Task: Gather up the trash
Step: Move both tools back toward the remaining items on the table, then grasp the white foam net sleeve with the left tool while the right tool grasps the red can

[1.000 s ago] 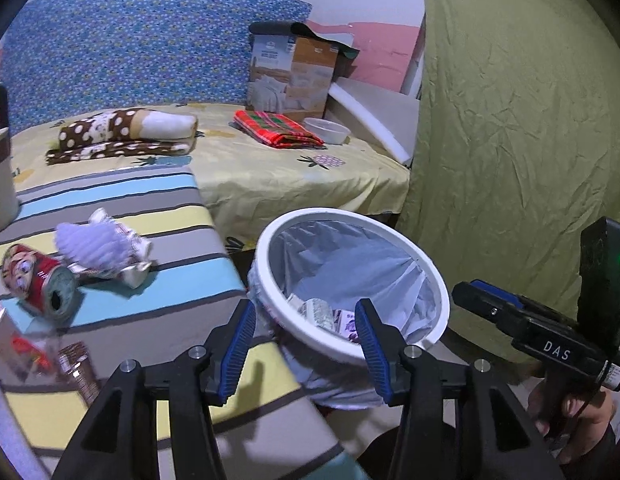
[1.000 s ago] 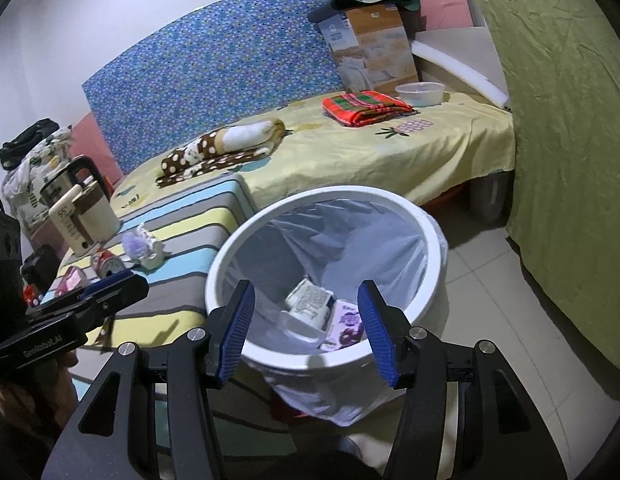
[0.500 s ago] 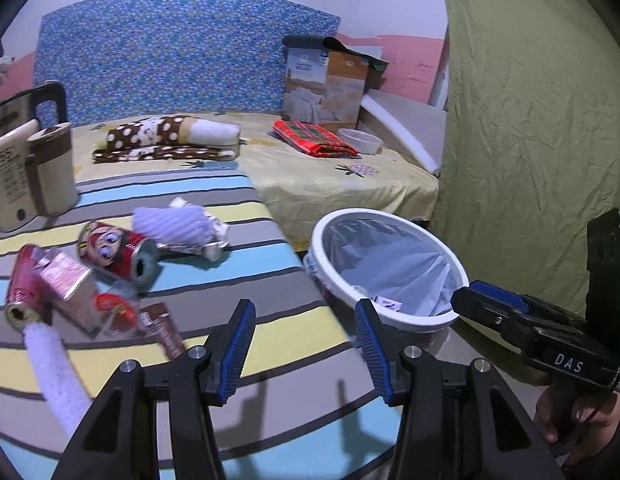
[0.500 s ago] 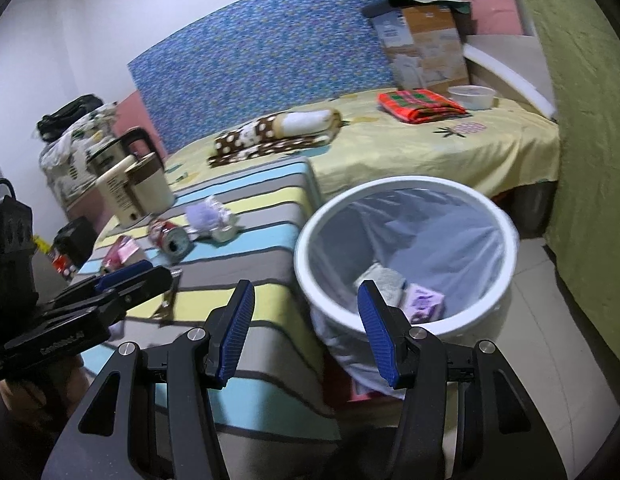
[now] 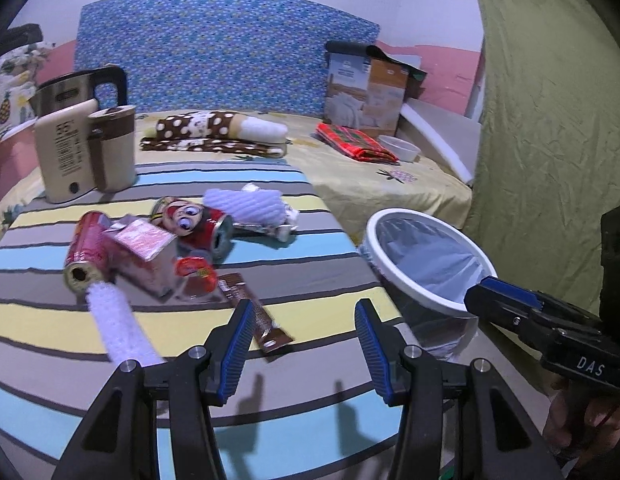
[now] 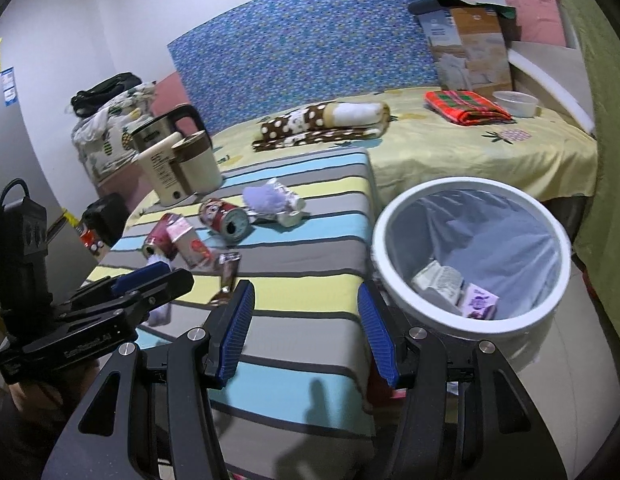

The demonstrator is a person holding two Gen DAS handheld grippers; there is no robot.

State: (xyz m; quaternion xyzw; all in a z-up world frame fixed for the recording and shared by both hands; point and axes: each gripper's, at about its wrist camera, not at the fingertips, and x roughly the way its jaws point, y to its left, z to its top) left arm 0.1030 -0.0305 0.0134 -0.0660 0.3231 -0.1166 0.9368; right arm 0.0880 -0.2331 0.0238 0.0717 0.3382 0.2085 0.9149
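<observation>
Both tongs, left (image 5: 302, 344) and right (image 6: 306, 332), gape empty over striped cloth (image 5: 310, 296). Wrappers (image 5: 254, 312) and cans (image 5: 198, 226) lie at eleven o'clock. Only the right view shows cartons (image 6: 439, 280) inside the bin (image 6: 393, 216).

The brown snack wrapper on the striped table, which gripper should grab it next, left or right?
Left, probably. The left gripper is open, with the brown wrapper just ahead by its left finger. The right gripper, also open, sits nearer the white bin, the wrapper off to its left.
</observation>
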